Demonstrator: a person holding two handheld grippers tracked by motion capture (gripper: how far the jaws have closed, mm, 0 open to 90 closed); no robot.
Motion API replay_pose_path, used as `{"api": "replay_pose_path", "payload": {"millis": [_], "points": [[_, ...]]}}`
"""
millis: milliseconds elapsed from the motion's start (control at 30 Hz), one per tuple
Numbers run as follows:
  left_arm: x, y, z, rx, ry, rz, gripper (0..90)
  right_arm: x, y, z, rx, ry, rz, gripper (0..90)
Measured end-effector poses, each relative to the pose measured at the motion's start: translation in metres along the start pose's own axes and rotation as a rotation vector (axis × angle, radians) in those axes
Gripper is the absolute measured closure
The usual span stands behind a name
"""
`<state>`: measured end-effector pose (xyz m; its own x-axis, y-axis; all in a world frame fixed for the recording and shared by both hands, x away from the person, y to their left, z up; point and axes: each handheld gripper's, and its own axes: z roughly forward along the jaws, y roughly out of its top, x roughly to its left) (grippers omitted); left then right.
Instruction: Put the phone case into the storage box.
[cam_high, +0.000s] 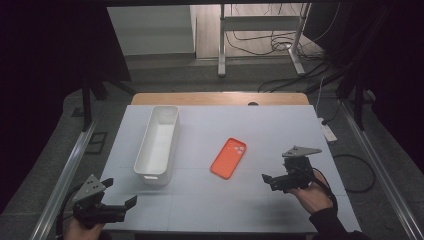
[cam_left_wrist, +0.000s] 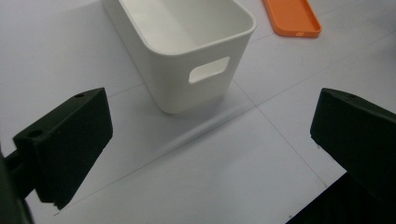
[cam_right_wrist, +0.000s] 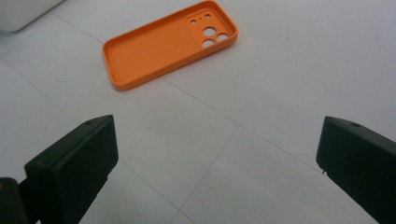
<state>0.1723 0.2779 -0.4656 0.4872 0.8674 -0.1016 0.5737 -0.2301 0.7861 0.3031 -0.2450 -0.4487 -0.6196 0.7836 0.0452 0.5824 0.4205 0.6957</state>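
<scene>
An orange phone case (cam_high: 228, 157) lies inside-up on the white table (cam_high: 250, 200), right of centre. A long white plastic bin (cam_high: 156, 145) stands empty to its left. My left gripper (cam_high: 120, 192) hovers open at the table's front left corner; in its own view the left gripper (cam_left_wrist: 212, 140) faces the bin's (cam_left_wrist: 187, 51) handle end, with the case (cam_left_wrist: 292, 16) beyond. My right gripper (cam_high: 275, 175) is open a short way right of the case. From its camera the right gripper (cam_right_wrist: 217, 158) has jaws wide apart above bare table, the case (cam_right_wrist: 168, 44) lying ahead.
A wooden table edge (cam_high: 220, 98) shows behind the white surface. On the floor to the right lie a power strip (cam_high: 329, 132) and cables (cam_high: 357, 172). A metal stand (cam_high: 222, 45) is farther back. Aluminium rails (cam_high: 65, 180) flank the table.
</scene>
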Motion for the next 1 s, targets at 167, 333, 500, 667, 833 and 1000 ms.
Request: {"api": "replay_pose_path", "payload": {"millis": [167, 333, 500, 667, 833, 1000], "points": [[0.0, 0.0, 0.0, 0.001, 0.0, 0.003, 0.0, 0.001, 0.003, 0.005, 0.01, 0.007, -0.011, 0.0], [0.0, 0.0, 0.0, 0.0, -0.001, 0.002, 0.0, 0.001, 0.009, 0.01, 0.021, 0.017, -0.018, 0.0], [0.0, 0.0, 0.0, 0.001, -0.001, 0.004, 0.0, 0.003, 0.013, 0.017, 0.028, 0.023, -0.029, 0.0], [0.0, 0.0, 0.0, 0.001, -0.001, 0.004, 0.0, 0.004, 0.017, 0.022, 0.035, 0.032, -0.034, 0.0], [0.0, 0.0, 0.0, 0.002, -0.002, 0.004, 0.0, 0.006, 0.023, 0.03, 0.028, 0.049, -0.043, 0.0], [0.0, 0.0, 0.0, 0.001, -0.003, 0.004, 0.0, 0.007, 0.027, 0.034, 0.032, 0.052, -0.049, 0.0]]}}
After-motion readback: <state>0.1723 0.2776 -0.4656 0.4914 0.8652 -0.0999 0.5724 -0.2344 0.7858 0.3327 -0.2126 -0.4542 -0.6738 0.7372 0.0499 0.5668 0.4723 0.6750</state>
